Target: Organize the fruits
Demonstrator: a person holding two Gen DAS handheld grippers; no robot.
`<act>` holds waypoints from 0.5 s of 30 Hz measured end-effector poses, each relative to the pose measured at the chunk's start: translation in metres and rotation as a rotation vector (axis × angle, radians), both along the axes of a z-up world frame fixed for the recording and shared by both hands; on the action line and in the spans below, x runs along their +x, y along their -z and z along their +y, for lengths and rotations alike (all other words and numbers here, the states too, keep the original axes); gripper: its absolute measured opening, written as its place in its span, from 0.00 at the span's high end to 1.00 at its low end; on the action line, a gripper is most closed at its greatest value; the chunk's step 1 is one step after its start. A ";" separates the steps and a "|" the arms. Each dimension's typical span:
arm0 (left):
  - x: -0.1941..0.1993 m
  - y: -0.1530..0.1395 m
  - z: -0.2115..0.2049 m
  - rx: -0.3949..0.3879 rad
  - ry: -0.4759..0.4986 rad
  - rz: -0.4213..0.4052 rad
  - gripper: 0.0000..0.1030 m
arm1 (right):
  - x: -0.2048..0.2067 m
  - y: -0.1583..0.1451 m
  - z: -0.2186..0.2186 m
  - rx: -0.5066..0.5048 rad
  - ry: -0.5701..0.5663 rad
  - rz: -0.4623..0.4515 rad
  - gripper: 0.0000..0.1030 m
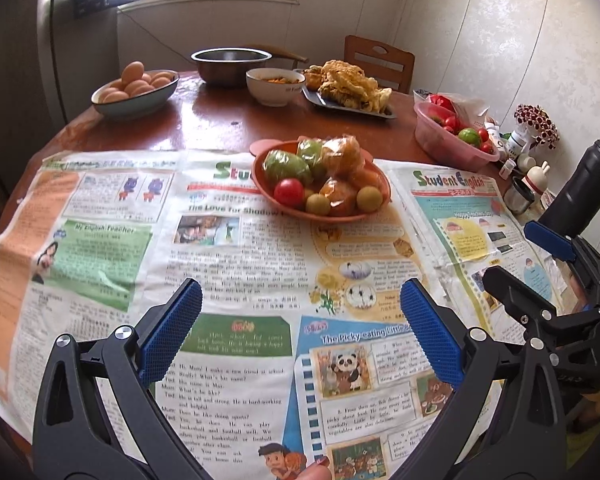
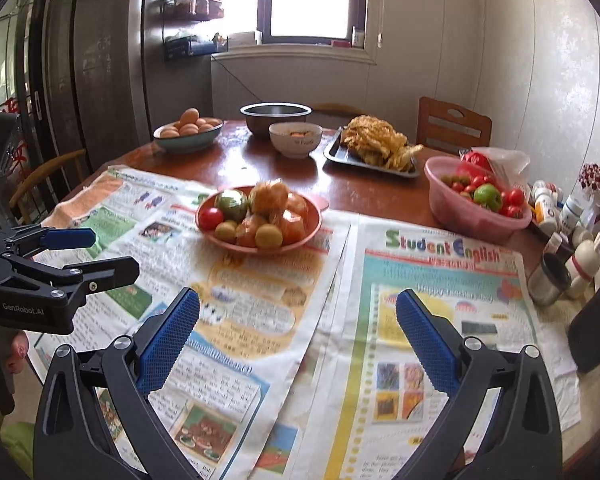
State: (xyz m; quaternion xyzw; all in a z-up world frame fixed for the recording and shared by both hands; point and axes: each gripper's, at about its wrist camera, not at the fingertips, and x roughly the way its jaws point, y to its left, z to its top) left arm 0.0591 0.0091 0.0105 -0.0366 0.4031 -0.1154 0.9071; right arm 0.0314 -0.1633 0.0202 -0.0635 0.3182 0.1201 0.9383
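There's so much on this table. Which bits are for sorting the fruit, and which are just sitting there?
For the job: orange fruit plate, pink fruit basin, both open tongs.

Just sitting there: eggs, steel bowl, fried food tray, newspapers, bottles.

A plate of fruit is set on newspapers ahead of the fingers; a basin of fruit lies to its right, an egg bowl behind left.

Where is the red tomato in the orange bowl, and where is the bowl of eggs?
round red tomato (image 1: 288,192), left wrist view, middle of its skin
teal bowl of brown eggs (image 2: 188,141), right wrist view, front wall
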 end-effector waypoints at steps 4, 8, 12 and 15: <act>-0.006 0.008 0.002 0.001 -0.008 0.006 0.09 | -0.004 0.010 0.001 0.003 0.012 0.014 0.04; -0.008 0.014 0.002 0.010 -0.003 0.013 0.09 | -0.006 0.016 0.000 0.021 0.021 0.025 0.04; -0.009 0.015 0.002 0.009 0.000 0.014 0.09 | -0.007 0.020 -0.001 0.030 0.033 0.035 0.04; -0.010 0.014 0.002 0.010 0.001 0.012 0.09 | -0.008 0.019 -0.001 0.022 0.037 0.031 0.04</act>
